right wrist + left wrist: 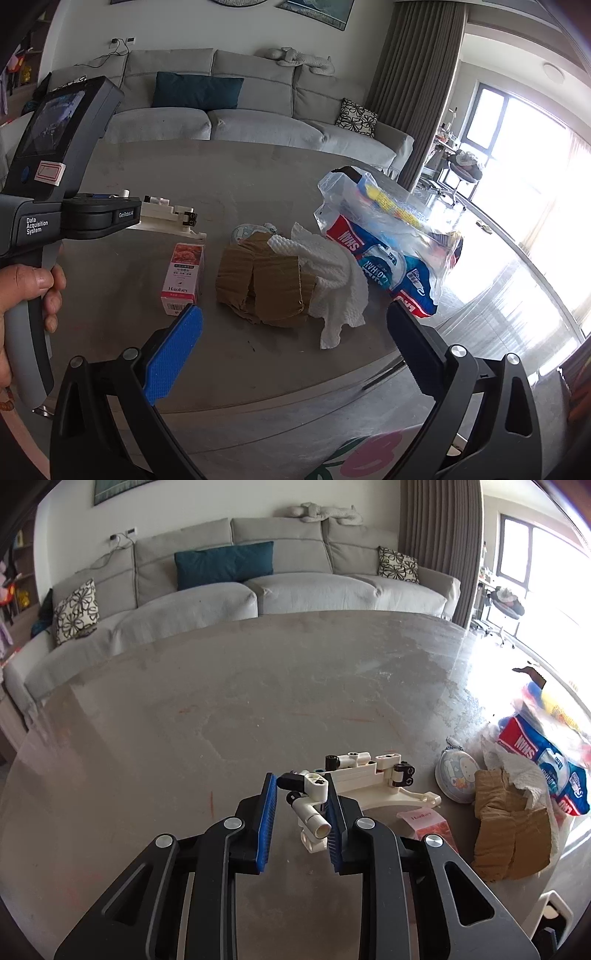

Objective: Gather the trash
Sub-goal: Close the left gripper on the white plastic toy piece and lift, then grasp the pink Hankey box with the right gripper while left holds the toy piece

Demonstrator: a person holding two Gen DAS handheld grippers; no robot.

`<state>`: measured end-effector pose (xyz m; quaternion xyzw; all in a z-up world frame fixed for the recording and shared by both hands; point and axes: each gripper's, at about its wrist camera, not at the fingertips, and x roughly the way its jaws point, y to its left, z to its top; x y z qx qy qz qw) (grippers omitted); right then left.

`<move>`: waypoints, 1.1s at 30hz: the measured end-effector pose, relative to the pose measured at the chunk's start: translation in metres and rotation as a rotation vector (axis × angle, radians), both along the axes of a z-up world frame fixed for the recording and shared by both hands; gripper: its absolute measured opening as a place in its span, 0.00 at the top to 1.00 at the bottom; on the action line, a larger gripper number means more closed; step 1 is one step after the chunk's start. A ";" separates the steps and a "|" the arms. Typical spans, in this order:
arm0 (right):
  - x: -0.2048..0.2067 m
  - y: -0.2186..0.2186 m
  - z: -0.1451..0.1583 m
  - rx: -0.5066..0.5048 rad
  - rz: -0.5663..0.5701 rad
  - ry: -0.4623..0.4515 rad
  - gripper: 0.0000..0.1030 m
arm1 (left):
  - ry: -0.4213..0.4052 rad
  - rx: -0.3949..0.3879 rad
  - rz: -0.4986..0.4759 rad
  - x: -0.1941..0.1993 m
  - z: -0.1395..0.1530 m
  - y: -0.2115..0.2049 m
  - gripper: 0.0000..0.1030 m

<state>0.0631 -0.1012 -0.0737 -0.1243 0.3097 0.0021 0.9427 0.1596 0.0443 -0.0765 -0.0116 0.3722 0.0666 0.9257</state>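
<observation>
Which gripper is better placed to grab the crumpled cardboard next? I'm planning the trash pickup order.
Right. The right gripper is wide open, facing the crumpled cardboard just ahead. The left gripper straddles the white toy assembly, cardboard off to its side.

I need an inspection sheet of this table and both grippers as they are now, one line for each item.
Surface: grey round table, faint orange marks, glare at its right edge.
Job's things: crumpled cardboard with a white paper towel beside it; small pink box lying flat; plastic bag of packets.
Clutter: white toy brick model; small round pouch.
Grippers: left gripper open around one end of the model; right gripper open wide, holding nothing.
Cables: a wire at the wall socket behind the sofa.
Surroundings: grey sofa, curtain, bright window.
</observation>
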 end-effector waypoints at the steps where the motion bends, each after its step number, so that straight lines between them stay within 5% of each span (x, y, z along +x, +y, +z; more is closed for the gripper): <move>1: 0.001 0.001 0.000 0.001 0.002 -0.001 0.04 | -0.007 0.009 0.001 -0.002 0.003 0.001 0.75; 14: 0.024 0.027 0.006 0.061 0.069 -0.015 0.04 | -0.071 0.084 0.038 -0.036 0.037 0.036 0.75; 33: 0.068 0.074 -0.040 0.058 0.087 0.107 0.04 | -0.065 0.082 0.056 -0.057 0.041 0.064 0.75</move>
